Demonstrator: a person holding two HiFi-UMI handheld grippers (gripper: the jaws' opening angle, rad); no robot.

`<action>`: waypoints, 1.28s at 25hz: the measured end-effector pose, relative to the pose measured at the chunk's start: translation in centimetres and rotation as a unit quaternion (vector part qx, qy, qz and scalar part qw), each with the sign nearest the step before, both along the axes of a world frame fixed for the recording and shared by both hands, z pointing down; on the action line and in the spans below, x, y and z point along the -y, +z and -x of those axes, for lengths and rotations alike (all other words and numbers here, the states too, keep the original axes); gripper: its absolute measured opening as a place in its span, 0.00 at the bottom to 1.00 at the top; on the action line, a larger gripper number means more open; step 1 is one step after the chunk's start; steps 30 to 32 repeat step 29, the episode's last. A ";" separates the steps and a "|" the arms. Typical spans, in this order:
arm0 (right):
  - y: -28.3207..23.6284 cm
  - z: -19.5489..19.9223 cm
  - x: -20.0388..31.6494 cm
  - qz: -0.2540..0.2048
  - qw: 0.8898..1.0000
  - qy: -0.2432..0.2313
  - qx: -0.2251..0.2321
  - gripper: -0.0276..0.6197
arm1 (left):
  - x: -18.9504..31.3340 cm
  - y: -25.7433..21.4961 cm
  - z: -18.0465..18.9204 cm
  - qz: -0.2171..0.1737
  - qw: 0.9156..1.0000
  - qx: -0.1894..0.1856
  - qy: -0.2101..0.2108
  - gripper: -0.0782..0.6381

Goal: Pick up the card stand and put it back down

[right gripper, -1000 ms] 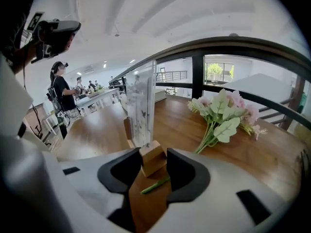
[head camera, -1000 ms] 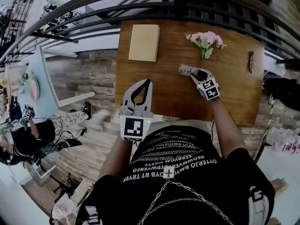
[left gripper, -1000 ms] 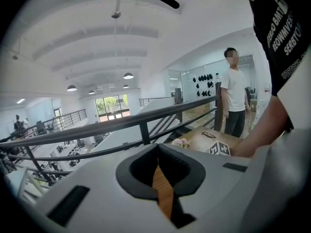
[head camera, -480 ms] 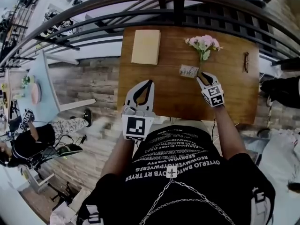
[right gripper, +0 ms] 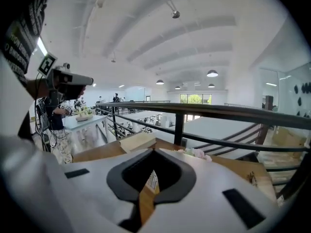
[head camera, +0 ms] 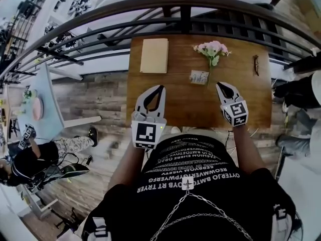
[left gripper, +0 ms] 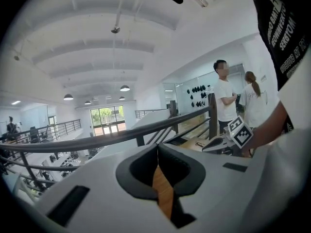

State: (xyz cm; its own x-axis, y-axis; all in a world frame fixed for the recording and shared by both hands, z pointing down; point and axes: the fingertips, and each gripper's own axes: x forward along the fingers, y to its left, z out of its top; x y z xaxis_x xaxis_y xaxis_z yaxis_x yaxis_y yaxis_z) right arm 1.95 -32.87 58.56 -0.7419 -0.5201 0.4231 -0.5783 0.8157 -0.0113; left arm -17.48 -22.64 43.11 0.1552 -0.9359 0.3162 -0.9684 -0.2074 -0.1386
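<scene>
The card stand [head camera: 199, 77] is a small printed card that stands on the wooden table [head camera: 185, 102], just below the pink flowers [head camera: 210, 49]. My right gripper [head camera: 219, 85] is shut and empty, a short way to the right of the stand and nearer to me, not touching it. In the right gripper view the card stand [right gripper: 152, 179] shows through the gap behind the closed jaws of the right gripper [right gripper: 154, 151]. My left gripper [head camera: 160, 88] is shut and empty over the table's left front, and the left gripper [left gripper: 157, 148] points over the railing.
A tan pad [head camera: 154, 55] lies at the table's far left and a pair of glasses [head camera: 256, 64] at the far right. A dark metal railing [head camera: 180, 6] runs just beyond the table. Two people [left gripper: 227, 103] stand past the rail on the right.
The right gripper has drawn back from the card stand toward me and its jaws have closed with nothing in them. The card stand stays on the table. The left gripper has hardly moved.
</scene>
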 end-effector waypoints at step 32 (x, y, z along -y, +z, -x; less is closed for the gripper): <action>-9.0 0.7 -8.6 -0.035 0.997 0.056 0.028 0.06 | -7.1 -1.2 1.5 -0.041 0.999 -0.015 0.023 0.15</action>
